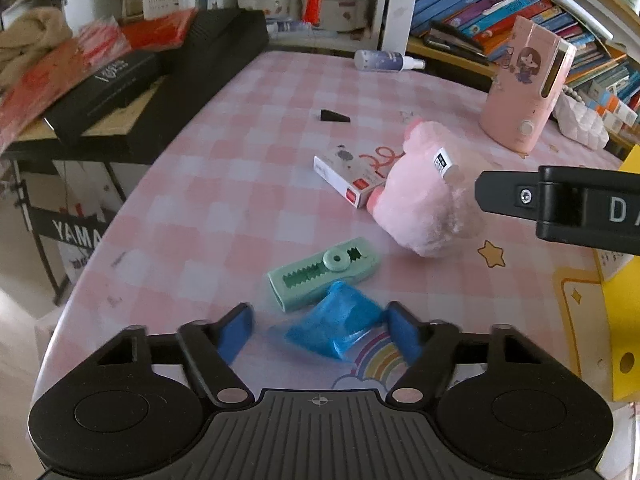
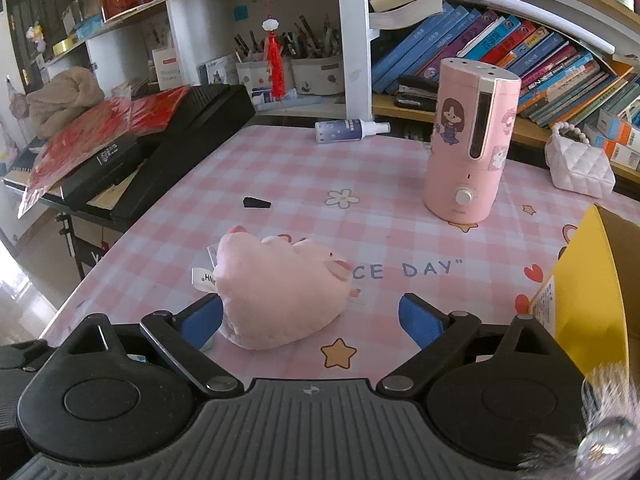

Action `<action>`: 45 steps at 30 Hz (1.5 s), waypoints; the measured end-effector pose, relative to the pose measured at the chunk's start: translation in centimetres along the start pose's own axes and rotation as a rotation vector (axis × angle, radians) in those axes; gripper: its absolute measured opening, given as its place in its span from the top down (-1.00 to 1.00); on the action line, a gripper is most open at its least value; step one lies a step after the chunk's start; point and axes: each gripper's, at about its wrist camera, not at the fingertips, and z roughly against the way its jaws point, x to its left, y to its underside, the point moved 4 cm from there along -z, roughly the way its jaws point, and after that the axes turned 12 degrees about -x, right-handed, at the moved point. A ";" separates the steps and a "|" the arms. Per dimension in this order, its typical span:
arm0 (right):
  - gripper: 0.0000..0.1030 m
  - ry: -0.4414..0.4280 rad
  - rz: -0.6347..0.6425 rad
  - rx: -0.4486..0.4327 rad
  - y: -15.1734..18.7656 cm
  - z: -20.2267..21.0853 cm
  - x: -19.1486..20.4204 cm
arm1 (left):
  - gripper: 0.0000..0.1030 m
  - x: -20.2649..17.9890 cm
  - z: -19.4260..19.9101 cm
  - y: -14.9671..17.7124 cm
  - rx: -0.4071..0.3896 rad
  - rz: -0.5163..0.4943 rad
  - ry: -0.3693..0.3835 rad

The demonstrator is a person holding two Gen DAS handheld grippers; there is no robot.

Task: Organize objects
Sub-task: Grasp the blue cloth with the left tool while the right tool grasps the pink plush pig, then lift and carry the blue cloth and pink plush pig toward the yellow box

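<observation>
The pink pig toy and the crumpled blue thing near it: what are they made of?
The pink pig toy looks like soft plush fabric: fuzzy nap, sewn-in label. The crumpled blue thing looks like thin plastic film, probably a bag: glossy, wrinkled, slightly see-through.

yellow box (image 2: 588,280): cut by right edge | small box (image 1: 348,178): partly behind pink plush (image 1: 420,204)

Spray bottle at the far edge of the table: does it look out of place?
Yes. The spray bottle lies on its side on the table, whereas the pink humidifier stands upright. It looks tipped over. No liquid is visibly spilled around it.
</observation>
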 end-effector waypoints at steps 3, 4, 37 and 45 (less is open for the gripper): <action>-0.89 -0.003 0.004 0.005 0.1 -0.4 0.1 | 0.37 0.2 0.3 0.0 -0.001 -0.016 0.013; -0.89 -0.003 0.003 0.010 0.1 -0.6 0.1 | 0.37 0.4 0.4 0.0 0.003 -0.009 0.021; -0.60 -0.014 0.060 -0.012 0.2 -3.1 1.3 | 0.41 4.3 6.9 -1.6 -0.130 0.069 0.025; -0.62 0.004 0.010 -0.052 -0.3 3.4 0.1 | 0.41 3.7 9.2 -1.3 -0.174 0.060 0.058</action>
